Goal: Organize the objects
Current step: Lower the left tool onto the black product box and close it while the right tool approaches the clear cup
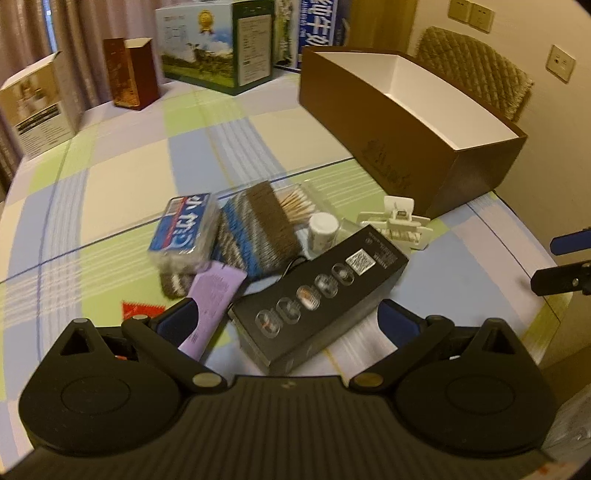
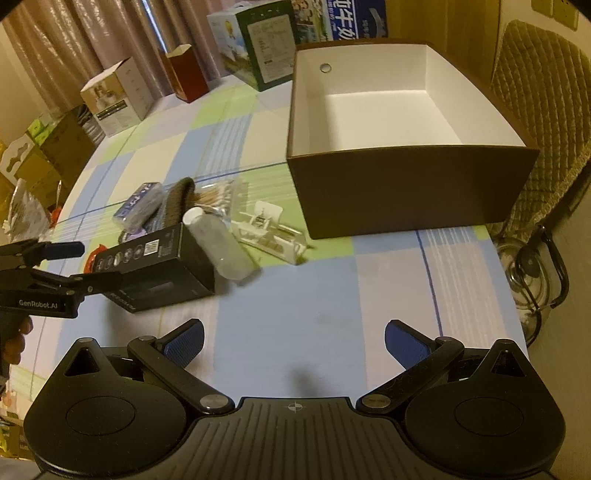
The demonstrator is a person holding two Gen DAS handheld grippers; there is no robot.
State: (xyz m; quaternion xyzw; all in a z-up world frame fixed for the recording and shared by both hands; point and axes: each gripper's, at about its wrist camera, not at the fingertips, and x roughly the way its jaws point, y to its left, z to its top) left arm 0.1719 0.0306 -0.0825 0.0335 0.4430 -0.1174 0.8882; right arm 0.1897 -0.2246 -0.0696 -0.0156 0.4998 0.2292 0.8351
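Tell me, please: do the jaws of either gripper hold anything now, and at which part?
Nothing is held. The left gripper has open jaws on both sides of the black box, not closed on it. The right gripper is open over bare tablecloth.

One brown box [image 2: 406, 188], two tools [image 2: 293, 345]

The table [image 2: 295, 325] is covered with a checked cloth in pale blue, green and cream squares crossed by thin blue lines. Pleated beige-pink curtains [image 2: 99, 40] hang behind its far edge. The wall [image 1: 554, 122] on the right is cream, with switch plates [image 1: 471, 13] near the top and a socket plate [image 1: 560, 62] lower down. A chair [image 1: 480, 70] with a quilted olive cover stands against this wall, behind the table. Cardboard cartons [image 2: 51, 155] are stacked at the left, beyond the table edge. Lighting is warm, dim and yellowish.
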